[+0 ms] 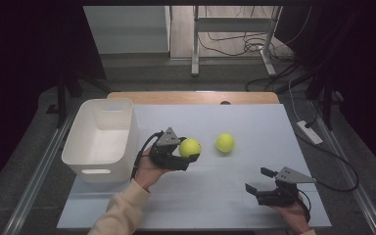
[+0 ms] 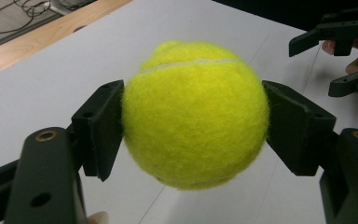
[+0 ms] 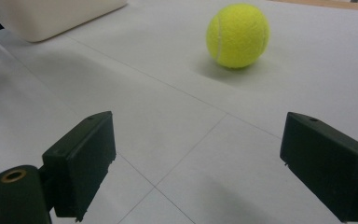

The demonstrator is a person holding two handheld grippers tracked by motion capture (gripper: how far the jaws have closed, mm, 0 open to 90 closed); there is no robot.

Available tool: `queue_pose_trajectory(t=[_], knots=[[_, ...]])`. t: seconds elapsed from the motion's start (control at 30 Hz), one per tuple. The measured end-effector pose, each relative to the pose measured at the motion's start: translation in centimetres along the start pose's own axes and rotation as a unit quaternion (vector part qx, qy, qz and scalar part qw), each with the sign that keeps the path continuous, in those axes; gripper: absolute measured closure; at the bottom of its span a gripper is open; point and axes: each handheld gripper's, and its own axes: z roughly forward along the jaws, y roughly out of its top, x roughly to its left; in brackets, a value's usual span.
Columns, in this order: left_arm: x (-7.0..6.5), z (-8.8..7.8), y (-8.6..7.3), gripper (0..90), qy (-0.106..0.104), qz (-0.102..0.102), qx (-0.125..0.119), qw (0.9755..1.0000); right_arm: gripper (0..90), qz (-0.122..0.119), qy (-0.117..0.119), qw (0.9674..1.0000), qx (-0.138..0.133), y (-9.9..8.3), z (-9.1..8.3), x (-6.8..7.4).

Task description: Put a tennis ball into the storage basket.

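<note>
Right up close, the left gripper has its fingers pinching a yellow tennis ball, one black pad on each side, the fuzz bulging between them and the white seam curving across the top. In the high view that held ball sits in the left gripper over the middle of the white surface, the person's left hand wrapped round the gripper body and a cream sleeve coming up from the bottom edge. Just beside it, to the left, stands the white bin with its handle cut-out facing the person. Out to the right, a second tennis ball rests on the surface, near the held one but apart from it. Over to the right gripper: fingers spread wide, nothing between them, hovering low near the front right of the surface. Its own view looks across the surface at that loose ball, with a corner of the bin at the top left.
</note>
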Motion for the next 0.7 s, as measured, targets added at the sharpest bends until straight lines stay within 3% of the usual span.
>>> queue_pose_trajectory(t=[0.7], knots=[[0.3, -1.6, 0.4, 26.7, 0.013, -0.006, -0.026, 0.9996, 10.4, 0.0, -0.001, 1.0, 0.0, 0.0, 0.0, 0.0]])
